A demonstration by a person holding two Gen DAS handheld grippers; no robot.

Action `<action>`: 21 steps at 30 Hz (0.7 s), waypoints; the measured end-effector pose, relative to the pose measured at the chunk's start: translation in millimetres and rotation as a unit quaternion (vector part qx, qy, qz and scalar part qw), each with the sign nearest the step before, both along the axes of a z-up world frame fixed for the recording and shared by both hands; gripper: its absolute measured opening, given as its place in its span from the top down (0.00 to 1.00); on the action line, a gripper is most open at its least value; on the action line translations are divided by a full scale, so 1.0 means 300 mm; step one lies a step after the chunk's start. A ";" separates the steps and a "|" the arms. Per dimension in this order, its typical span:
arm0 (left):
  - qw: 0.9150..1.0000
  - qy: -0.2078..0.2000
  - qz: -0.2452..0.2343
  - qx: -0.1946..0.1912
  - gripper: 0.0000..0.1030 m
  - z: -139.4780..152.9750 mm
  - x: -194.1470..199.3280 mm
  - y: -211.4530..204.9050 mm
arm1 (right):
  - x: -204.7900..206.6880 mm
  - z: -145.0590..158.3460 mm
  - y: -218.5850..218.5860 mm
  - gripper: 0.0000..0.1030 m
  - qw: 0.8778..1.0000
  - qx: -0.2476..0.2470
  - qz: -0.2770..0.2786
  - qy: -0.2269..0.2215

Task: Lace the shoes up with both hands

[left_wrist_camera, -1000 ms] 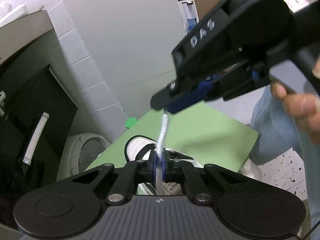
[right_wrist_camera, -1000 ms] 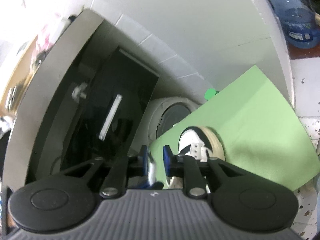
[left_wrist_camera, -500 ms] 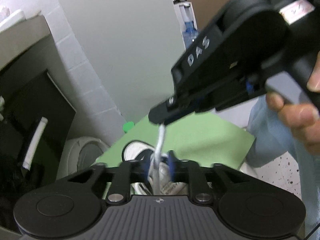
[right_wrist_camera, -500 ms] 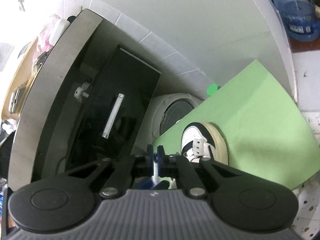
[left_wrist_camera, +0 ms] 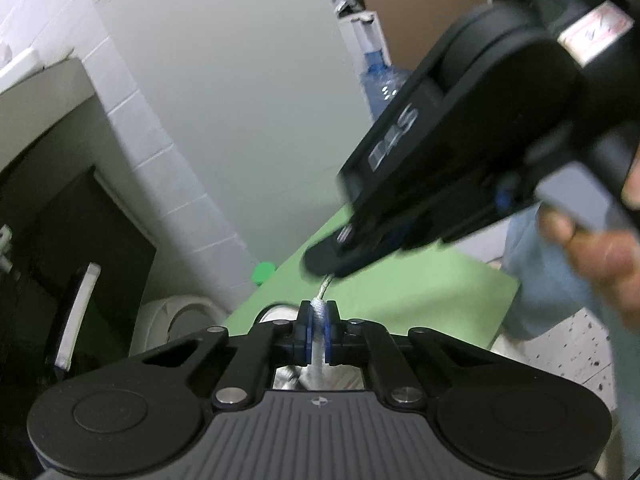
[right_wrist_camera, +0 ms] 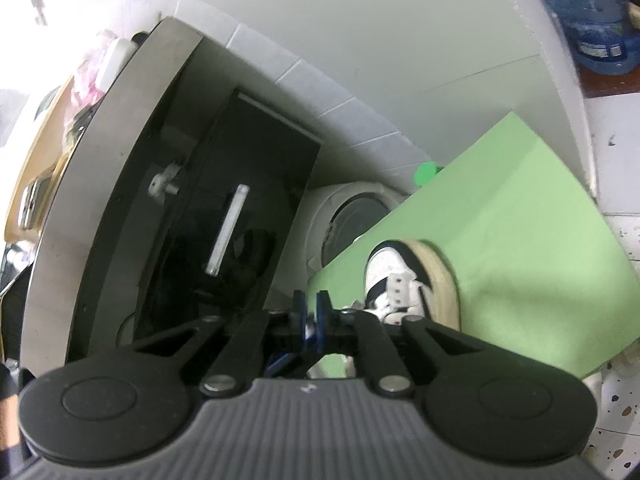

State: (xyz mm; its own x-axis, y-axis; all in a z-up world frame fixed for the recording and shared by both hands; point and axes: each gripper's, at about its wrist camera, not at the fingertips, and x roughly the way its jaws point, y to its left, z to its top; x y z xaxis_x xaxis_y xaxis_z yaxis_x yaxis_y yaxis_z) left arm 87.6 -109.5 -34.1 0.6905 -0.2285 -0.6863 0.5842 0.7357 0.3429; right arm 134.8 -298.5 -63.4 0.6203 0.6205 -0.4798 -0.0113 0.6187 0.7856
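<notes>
Left wrist view: left gripper (left_wrist_camera: 318, 330) clamped on a white shoelace (left_wrist_camera: 319, 312), blue pads pressed against both sides of the cord. Lace running up from the pads to the tip of the right gripper (left_wrist_camera: 326, 266), seen from the side, blurred, just above. Held there by a hand (left_wrist_camera: 592, 248) at the right edge, with a pale blue sleeve (left_wrist_camera: 536, 280) below it. Whether those fingers pinch the lace here: cannot tell. Green mat (left_wrist_camera: 420, 292) behind the lace; only a sliver of the white sneaker (left_wrist_camera: 276, 314) visible over the left gripper's fingers.

Right wrist view: right gripper (right_wrist_camera: 311, 320) nearly closed, a narrow gap between the blue pads, a bit of white lace (right_wrist_camera: 309, 329) caught in it. Sneaker (right_wrist_camera: 404, 280), white with black trim and tan sole, lying on the mat (right_wrist_camera: 520, 232), just right of the fingertips. White round appliance (right_wrist_camera: 352, 216) beyond the mat's far left edge, black cabinet (right_wrist_camera: 240, 220) further left of it.
</notes>
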 end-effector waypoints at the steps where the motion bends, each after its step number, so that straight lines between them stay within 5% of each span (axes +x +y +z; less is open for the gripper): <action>1: 1.000 0.007 0.008 0.000 0.95 -0.007 0.005 0.014 | -0.003 0.005 0.001 0.90 1.000 -0.016 -0.006 -0.003; 4: 0.999 0.033 0.039 -0.016 0.95 -0.023 0.027 0.066 | -0.011 0.030 0.050 0.90 0.993 -0.115 0.008 -0.020; 8: 0.996 0.045 0.069 -0.036 0.95 -0.035 0.052 0.120 | -0.038 0.039 0.190 0.90 0.965 -0.242 0.090 -0.055; 12: 0.992 0.055 0.095 -0.055 0.95 -0.048 0.076 0.168 | -0.061 0.020 0.304 0.84 0.935 -0.306 0.162 -0.077; 21: 0.990 0.074 0.089 -0.077 0.95 -0.062 0.127 0.207 | -0.056 -0.050 0.415 0.85 0.880 -0.406 0.216 -0.116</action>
